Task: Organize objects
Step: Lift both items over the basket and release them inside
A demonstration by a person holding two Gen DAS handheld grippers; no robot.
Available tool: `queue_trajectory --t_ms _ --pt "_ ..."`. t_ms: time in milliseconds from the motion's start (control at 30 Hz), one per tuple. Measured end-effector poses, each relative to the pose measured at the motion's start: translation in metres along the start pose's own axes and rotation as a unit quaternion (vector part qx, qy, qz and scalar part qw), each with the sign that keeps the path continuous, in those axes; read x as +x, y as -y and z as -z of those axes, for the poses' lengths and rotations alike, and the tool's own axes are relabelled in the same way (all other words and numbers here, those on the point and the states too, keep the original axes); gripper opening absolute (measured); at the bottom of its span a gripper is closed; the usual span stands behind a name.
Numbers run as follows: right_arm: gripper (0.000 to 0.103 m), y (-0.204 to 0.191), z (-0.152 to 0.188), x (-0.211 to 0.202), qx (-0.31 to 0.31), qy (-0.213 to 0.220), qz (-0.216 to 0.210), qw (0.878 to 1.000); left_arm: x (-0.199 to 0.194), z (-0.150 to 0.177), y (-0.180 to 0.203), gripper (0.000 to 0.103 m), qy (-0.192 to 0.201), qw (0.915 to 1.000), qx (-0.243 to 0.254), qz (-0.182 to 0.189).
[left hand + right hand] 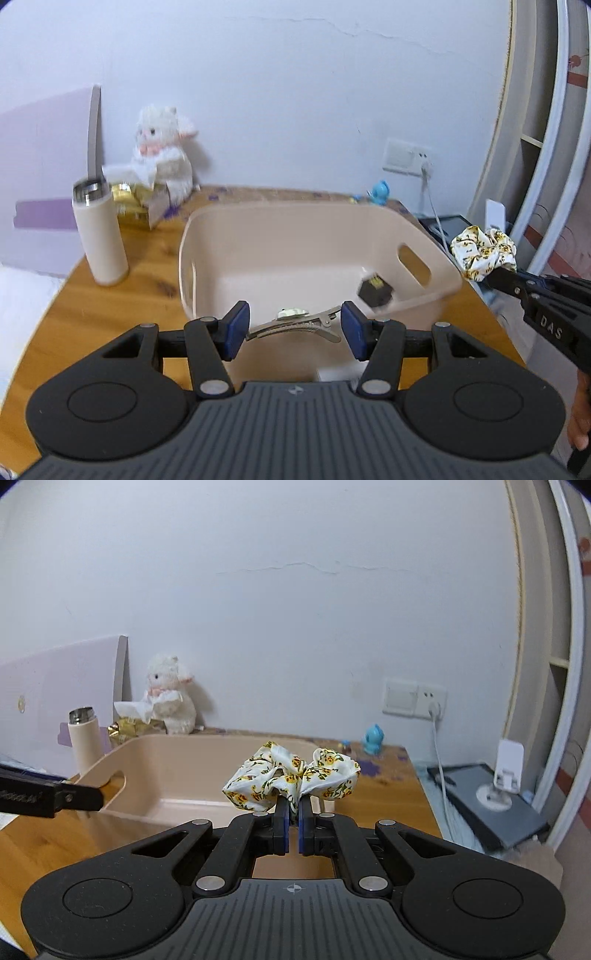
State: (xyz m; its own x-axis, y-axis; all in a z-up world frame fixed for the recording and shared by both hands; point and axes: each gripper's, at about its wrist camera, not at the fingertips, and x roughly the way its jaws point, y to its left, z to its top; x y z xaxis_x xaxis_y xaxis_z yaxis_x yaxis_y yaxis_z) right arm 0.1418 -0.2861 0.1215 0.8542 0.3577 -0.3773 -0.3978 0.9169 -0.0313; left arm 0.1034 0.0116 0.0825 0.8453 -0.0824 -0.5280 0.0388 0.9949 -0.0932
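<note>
Pinching scrunchie [291, 775] between right fingers [282, 821]

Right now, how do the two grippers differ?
The left gripper has its fingers wide apart; the right gripper is shut on a floral scrunchie. The left one has a metal hair clip between its fingers over the bin; the right one holds the scrunchie beside the bin. Both have blue pads.

A white plush toy [162, 147] sits against the wall behind a cream tumbler [100, 230], with a small blue figurine [379, 192] well apart.
</note>
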Motion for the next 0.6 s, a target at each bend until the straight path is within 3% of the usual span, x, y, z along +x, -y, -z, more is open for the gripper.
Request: queue_trajectory --t_ms 300,600 --pt "0.004 -0.014 -0.024 0.046 -0.008 -0.006 0.004 1.000 0.053 -0.031 0.004 0.056 -0.007 0.9996 0.014 -0.025" --pt "0.005 -0.031 -0.017 0.091 -0.015 -0.072 -0.014 0.997 0.108 -0.022 0.007 0.056 -0.065 0.9954 0.040 -0.058"
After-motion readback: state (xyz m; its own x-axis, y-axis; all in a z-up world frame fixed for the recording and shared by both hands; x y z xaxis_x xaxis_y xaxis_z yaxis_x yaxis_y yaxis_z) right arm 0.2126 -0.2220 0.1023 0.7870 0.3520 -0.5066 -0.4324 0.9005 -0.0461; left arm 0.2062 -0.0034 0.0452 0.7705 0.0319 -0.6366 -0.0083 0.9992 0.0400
